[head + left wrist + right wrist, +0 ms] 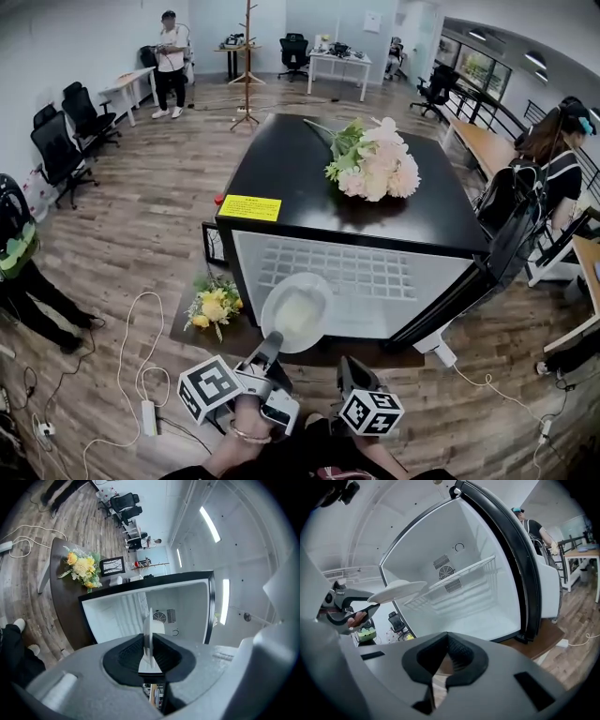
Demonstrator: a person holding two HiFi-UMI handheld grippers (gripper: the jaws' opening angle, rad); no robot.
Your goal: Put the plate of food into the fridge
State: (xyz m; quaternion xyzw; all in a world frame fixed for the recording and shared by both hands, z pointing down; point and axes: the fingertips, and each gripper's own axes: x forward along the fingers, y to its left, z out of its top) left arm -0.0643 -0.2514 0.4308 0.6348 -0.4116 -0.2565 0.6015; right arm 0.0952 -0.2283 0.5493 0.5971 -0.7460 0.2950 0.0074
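Note:
A white plate (pixel 298 311) with something pale on it hangs level in front of the open fridge (pixel 356 281). My left gripper (pixel 272 342) is shut on its near rim. In the left gripper view the plate (pixel 147 630) shows edge-on between the pads of that gripper (pixel 149 660). The right gripper view has the plate (pixel 397 591) at the left, just outside the white inside of the fridge (pixel 464 602), level with its wire shelf (pixel 459 576). My right gripper (pixel 349 366) is held low, right of the plate, shut with nothing in it (pixel 443 667).
The fridge door (pixel 478 281) stands swung open to the right. A pink bouquet (pixel 375 159) lies on the fridge's black top. Yellow flowers (pixel 214 307) lie on the low dark board by the fridge's left corner. Cables and a power strip (pixel 150 412) cross the floor at left.

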